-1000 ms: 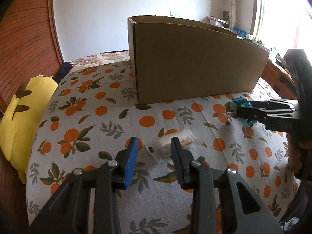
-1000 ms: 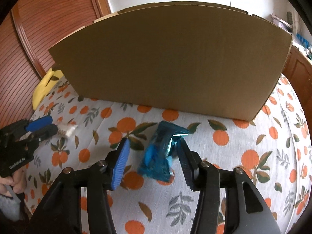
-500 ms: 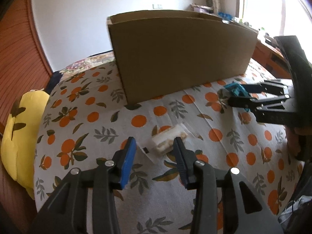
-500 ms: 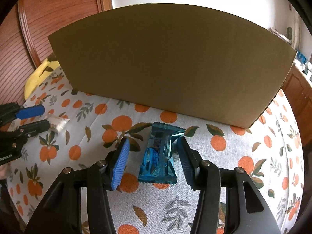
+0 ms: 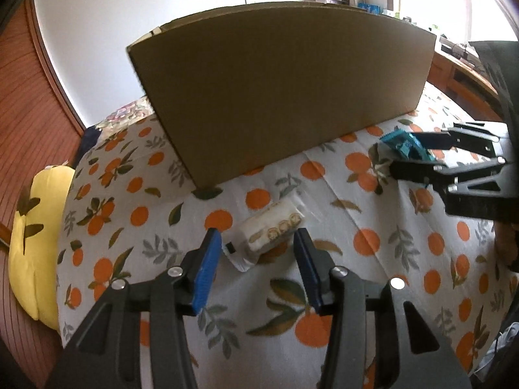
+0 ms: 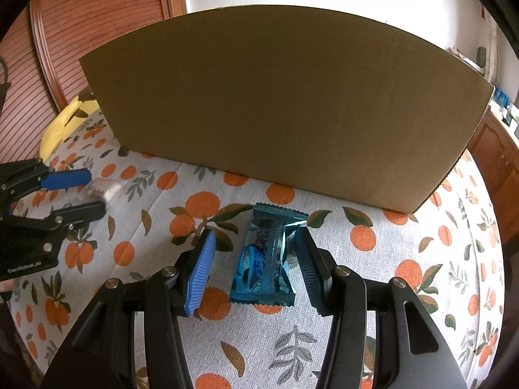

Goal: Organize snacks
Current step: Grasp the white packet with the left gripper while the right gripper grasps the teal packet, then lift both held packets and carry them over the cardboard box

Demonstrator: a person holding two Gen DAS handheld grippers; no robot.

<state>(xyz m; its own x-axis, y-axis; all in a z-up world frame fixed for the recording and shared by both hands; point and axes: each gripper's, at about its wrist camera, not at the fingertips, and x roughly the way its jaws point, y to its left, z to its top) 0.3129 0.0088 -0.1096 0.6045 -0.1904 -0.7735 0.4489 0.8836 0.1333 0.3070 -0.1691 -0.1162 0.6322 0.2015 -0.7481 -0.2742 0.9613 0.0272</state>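
A clear-wrapped pale snack [image 5: 271, 228] lies on the orange-print cloth [image 5: 363, 291], between the tips of my open left gripper [image 5: 258, 253]. A blue-wrapped snack [image 6: 264, 256] lies between the fingers of my open right gripper [image 6: 254, 259], not pinched. A tall brown cardboard box [image 5: 285, 90] stands just behind both; its inside is hidden. The right gripper [image 5: 418, 155] with the blue snack [image 5: 404, 144] shows at the right in the left wrist view. The left gripper [image 6: 87, 191] with the pale snack [image 6: 103, 188] shows at the left in the right wrist view.
A yellow plush cushion [image 5: 35, 243] lies at the cloth's left edge. A reddish wooden slatted wall [image 6: 97, 22] stands behind on the left. A wooden desk with clutter [image 5: 460, 61] is at the far right by a bright window.
Both grippers have moved forward and down over their snacks; the pale snack now sits between the left fingers and the blue snack deeper between the right fingers. Both stay open.
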